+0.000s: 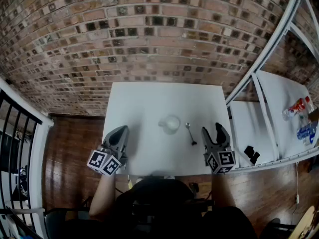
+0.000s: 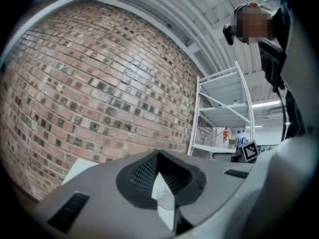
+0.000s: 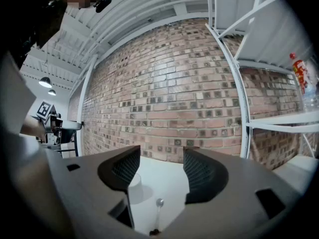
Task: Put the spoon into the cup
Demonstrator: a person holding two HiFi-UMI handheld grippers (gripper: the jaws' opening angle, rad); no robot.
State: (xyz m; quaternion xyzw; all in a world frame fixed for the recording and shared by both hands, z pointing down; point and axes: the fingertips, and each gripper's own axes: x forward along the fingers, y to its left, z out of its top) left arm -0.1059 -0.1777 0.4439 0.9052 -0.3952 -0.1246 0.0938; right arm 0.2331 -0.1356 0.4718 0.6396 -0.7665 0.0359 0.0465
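So, nothing's actually happened on this one yet. From the head view, the cup (image 1: 170, 124) is sitting upright around the middle of the white table (image 1: 144, 98), and the spoon (image 1: 191, 133) is lying flat just to its right, bowl end toward the far side and handle pointing back at me. They're apart, not touching. My left gripper (image 1: 119, 135) hangs at the near left edge of the table and my right gripper (image 1: 213, 133) at the near right, with the spoon just off to its left.

In the left gripper view my fingers are pressed together with nothing in them. It's aimed at the brick wall (image 2: 99, 83), so that hand is basically idle.

In the right gripper view my fingers are spread wide and empty. The spoon sits on the table right in the gap ahead of them, with the cup a little farther and to the left.

By my reckoning everything's still left: close on the handle, lift, carry left, and drop it in the cup.
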